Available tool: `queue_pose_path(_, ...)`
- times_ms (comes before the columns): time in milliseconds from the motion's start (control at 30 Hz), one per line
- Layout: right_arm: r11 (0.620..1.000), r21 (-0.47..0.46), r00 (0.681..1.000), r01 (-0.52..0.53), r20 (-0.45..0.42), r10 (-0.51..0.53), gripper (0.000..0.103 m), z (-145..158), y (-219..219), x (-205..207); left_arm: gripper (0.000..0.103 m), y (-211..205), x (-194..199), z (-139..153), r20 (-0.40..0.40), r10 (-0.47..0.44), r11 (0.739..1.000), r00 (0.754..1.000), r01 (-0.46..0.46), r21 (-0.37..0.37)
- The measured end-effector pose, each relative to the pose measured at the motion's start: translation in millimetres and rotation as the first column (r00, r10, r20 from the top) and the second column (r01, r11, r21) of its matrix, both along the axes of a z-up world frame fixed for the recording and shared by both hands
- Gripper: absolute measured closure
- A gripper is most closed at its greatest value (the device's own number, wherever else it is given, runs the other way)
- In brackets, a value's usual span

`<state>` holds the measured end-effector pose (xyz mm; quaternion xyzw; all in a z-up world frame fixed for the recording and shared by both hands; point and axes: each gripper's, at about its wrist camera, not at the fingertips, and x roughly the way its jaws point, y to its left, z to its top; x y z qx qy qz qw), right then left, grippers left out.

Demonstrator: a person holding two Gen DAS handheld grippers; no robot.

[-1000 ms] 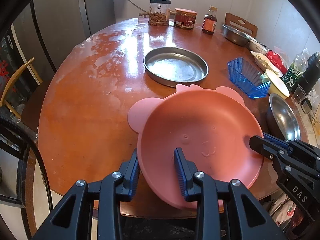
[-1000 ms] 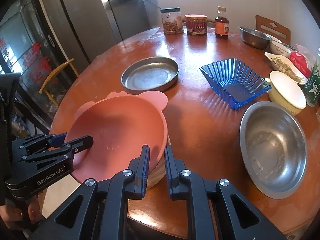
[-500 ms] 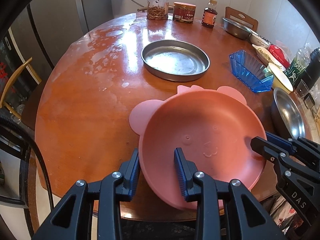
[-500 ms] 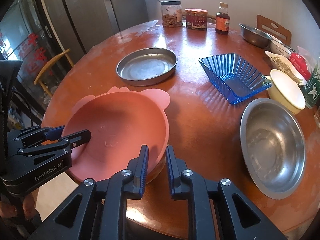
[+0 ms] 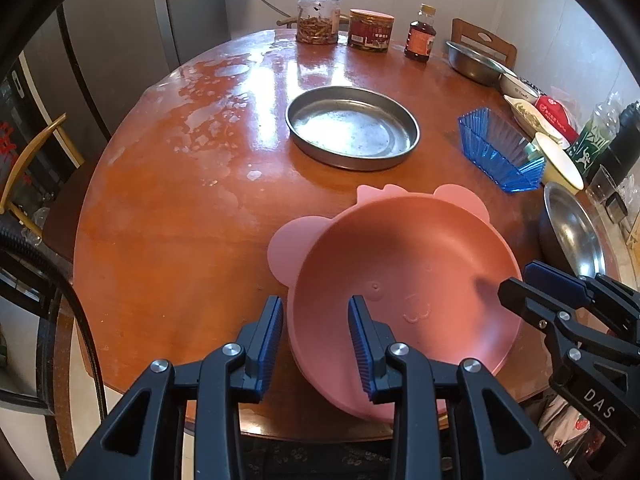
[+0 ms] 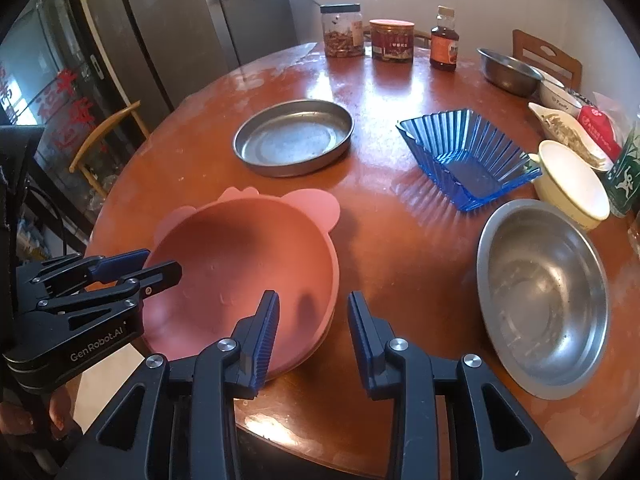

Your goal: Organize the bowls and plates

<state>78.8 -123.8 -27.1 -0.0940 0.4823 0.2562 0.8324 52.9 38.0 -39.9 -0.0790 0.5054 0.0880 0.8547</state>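
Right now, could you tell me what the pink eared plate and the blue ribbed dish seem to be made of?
Pink eared plate: matte, opaque, softly rounded; probably silicone or plastic. Blue ribbed dish: see-through with glossy highlights; clear plastic or glass, I cannot tell which.

Both wrist cams downward, table [image 5: 168, 216] shared

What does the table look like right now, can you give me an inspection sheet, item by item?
Surface: round wooden table, glossy, with pale smears on its far side.
Job's things: pink plate at the near edge; steel pan, blue dish, steel bowl and cream bowl beyond and to its right.
Clutter: jar and bottle at the far edge.
Grippers: left gripper straddles the plate's rim, grip unclear; right gripper jaws have just been opening, rim between them, pads off it.
Cables: thin black cable left of the table.
Surroundings: wooden chair, fridge.
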Motion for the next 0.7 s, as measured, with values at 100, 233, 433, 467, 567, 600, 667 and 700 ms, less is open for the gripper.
queue_pose_path(100,1.0,0.004,1.0,0.015,-0.002,-0.015,0.066,1.1,-3.1,0.5,0.069,1.8,-1.9,3.4,0.007,0.002,1.0,1.0,-0.002,-0.005)
queue_pose_path(233,0.999,0.031,0.999,0.041,0.012,-0.041,0.066,8.3,-8.7,0.5,0.056,4.4,-7.0,15.7,0.044,0.008,1.0,0.999,-0.007,-0.01)
queue_pose_path(433,0.992,0.092,0.996,0.082,0.017,-0.084,0.054,21.4,-11.4,12.6,0.048,21.6,-3.2,35.8,0.101,0.042,0.999,0.994,-0.04,-0.024)
queue_pose_path(467,0.992,0.1,0.996,0.082,0.017,-0.084,0.054,23.9,-9.1,15.8,0.048,25.3,0.2,38.4,0.104,0.049,0.999,0.993,-0.048,-0.019)
queue_pose_path(567,0.99,0.117,0.996,0.078,0.044,-0.084,0.054,35.7,0.7,28.5,0.048,36.8,10.8,49.1,0.126,0.069,0.998,0.99,-0.07,0.001)
queue_pose_path(600,0.99,0.119,0.995,0.075,0.055,-0.082,0.054,39.6,4.7,33.5,0.048,40.4,14.6,52.7,0.133,0.073,0.997,0.988,-0.074,0.005)
queue_pose_path(667,0.989,0.126,0.994,0.075,0.065,-0.084,0.054,46.1,10.8,43.5,0.048,45.9,22.6,58.8,0.143,0.073,0.997,0.987,-0.076,0.013)
queue_pose_path(700,0.989,0.128,0.994,0.071,0.068,-0.08,0.054,48.7,12.8,47.9,0.048,47.6,25.7,60.2,0.143,0.075,0.997,0.987,-0.078,0.015)
